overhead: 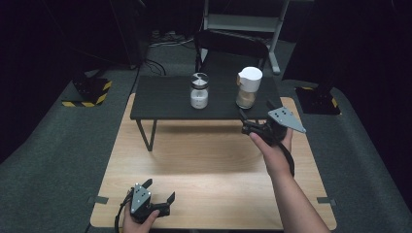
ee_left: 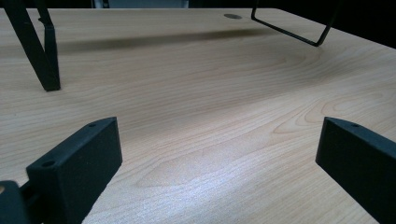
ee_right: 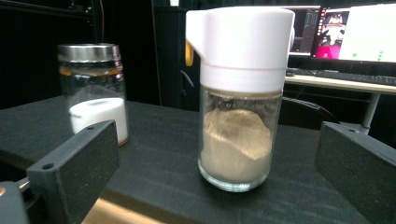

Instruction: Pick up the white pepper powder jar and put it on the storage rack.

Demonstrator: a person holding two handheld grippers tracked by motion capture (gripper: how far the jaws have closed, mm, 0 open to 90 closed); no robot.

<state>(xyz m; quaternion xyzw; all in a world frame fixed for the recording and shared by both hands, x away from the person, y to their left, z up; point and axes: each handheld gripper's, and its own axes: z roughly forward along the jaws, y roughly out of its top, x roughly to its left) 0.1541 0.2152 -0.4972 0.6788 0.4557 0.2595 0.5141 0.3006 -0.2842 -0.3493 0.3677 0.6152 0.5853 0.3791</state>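
Observation:
Two glass jars stand on a low black shelf [overhead: 165,99] at the back of the wooden table [overhead: 209,170]. One jar with a white pouring lid [overhead: 248,87] [ee_right: 239,98] holds beige powder. The other, a metal-lidded jar [overhead: 199,91] [ee_right: 95,88], holds white powder at its bottom. My right gripper [overhead: 255,116] [ee_right: 219,172] is open just in front of the white-lidded jar, jaws either side of it and apart from it. My left gripper [overhead: 159,190] [ee_left: 219,172] rests open low over the table's near left edge, nothing between its jaws.
The shelf stands on thin black wire legs [overhead: 145,135] [ee_left: 39,46]. A black chair [overhead: 232,48] is behind the table. Dark stands with yellow-black striped bases [overhead: 90,92] sit on the grey floor at both sides. Monitors [ee_right: 359,32] glow behind the jars in the right gripper view.

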